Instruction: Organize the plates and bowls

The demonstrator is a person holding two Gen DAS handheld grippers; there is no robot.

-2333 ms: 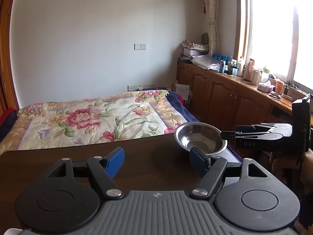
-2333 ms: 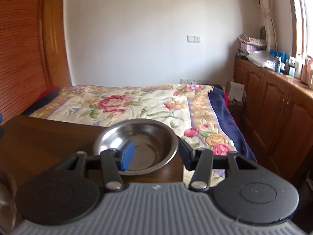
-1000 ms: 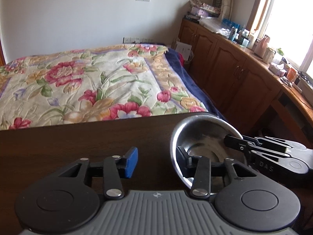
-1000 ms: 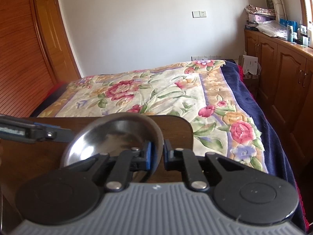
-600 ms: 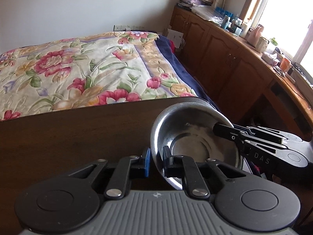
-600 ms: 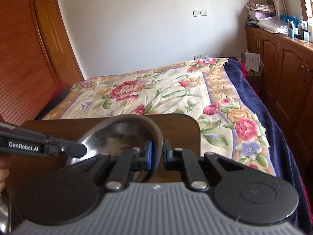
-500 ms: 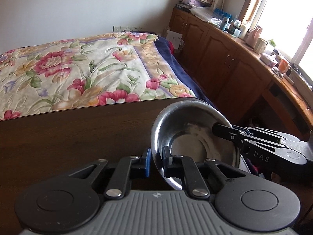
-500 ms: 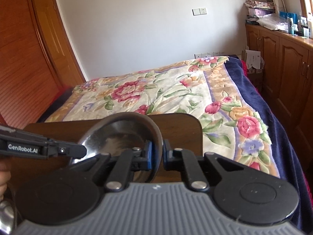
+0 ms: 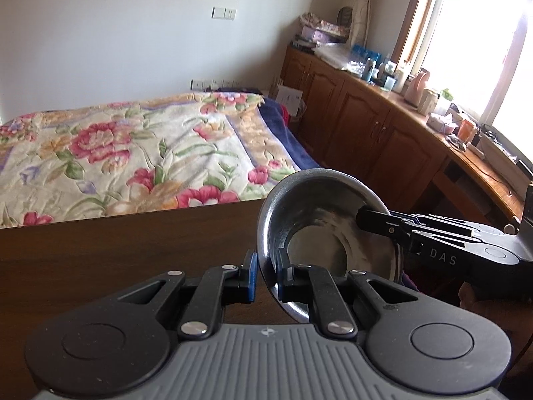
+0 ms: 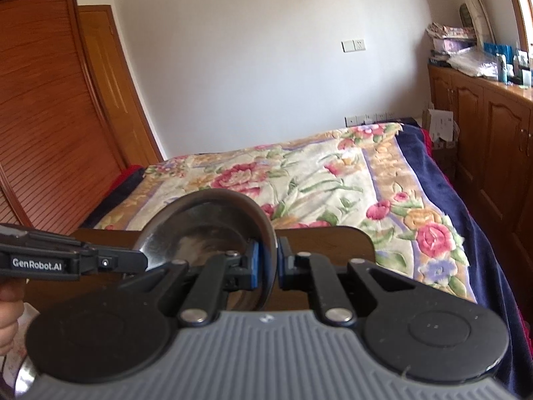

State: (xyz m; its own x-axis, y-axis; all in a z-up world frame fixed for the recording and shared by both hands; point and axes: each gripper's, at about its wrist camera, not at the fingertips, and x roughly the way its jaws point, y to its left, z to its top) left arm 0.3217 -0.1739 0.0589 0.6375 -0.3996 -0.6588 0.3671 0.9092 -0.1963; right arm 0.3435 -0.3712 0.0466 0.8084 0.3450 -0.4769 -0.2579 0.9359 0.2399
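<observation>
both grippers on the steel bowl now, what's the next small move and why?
Probably lift it a little higher, both hands together, before carrying it off. The left gripper and right gripper each pinch opposite sides of the bowl rim, and it looks tilted just above the table edge.

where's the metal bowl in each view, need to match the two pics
Left wrist view: the metal bowl is right of centre, lower half, tilted, its rim pinched at two spots.
Right wrist view: the bowl is left of centre, just above the finger pads.
Shared landmark: the floral bedspread behind it.
</observation>
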